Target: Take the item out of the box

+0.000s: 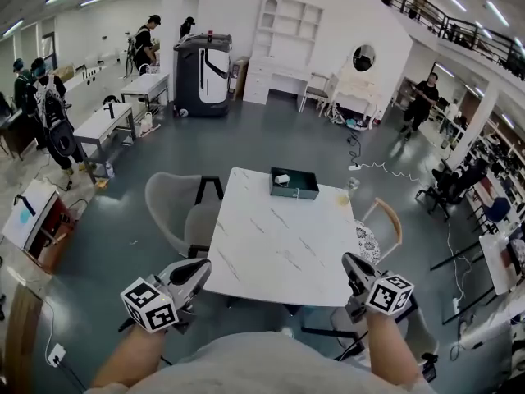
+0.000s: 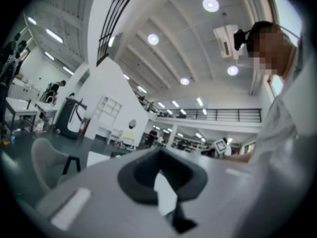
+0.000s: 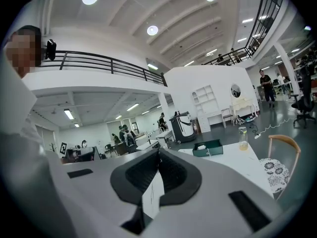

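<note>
— What's the biggest thing in front of you?
— The white marble table (image 1: pixel 279 245). Its near edge lies just ahead of me, and grey floor (image 1: pixel 271 142) shows round its far, left and right sides.

— What stands along its edges?
— A grey chair (image 1: pixel 171 208) is at the table's left edge. A wooden chair (image 1: pixel 384 224) with a patterned cushion is at its right edge. A white cable (image 1: pixel 385 169) trails on the floor beyond the table's far right corner.

— And the box?
— The dark green box (image 1: pixel 294 184) sits open-topped at the table's far edge, a little right of the middle. Open marble runs from the table's near edge all the way up to it.

— Where are your grippers?
— My left gripper (image 1: pixel 201 263) hangs just off the table's near left corner. My right gripper (image 1: pixel 349 257) is at the near right corner. Both are well apart from the box. On each one my jaws are pressed together, pinching nothing.

— Anything smaller?
— A glass (image 1: pixel 343 195) of yellowish liquid stands at the table's far right corner, near the box but apart from it. The white item (image 1: pixel 282 179) lies inside the box, toward the end nearer the table's left side
</note>
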Available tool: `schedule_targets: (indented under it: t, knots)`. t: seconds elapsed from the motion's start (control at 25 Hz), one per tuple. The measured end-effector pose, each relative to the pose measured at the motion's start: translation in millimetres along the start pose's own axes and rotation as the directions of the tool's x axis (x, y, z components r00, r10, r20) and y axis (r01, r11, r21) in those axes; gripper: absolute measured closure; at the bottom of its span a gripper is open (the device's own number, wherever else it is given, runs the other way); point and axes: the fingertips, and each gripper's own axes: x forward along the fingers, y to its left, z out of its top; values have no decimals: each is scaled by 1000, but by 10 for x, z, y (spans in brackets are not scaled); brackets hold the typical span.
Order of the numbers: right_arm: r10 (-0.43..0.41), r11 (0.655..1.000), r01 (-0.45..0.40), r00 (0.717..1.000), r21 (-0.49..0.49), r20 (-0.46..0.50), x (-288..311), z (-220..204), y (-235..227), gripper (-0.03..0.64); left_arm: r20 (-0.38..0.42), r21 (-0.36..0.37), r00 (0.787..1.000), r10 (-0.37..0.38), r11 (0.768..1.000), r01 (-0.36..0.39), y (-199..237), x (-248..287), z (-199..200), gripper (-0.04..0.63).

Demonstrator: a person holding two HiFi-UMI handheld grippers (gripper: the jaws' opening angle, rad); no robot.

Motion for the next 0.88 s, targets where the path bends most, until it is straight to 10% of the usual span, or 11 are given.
schedule_targets:
  t: [0.88]
  knots:
    - [256,967,-254,963,30,-85,1228,531,-2210,609,15,14,971,239,971,-239,248,2191,-143,591]
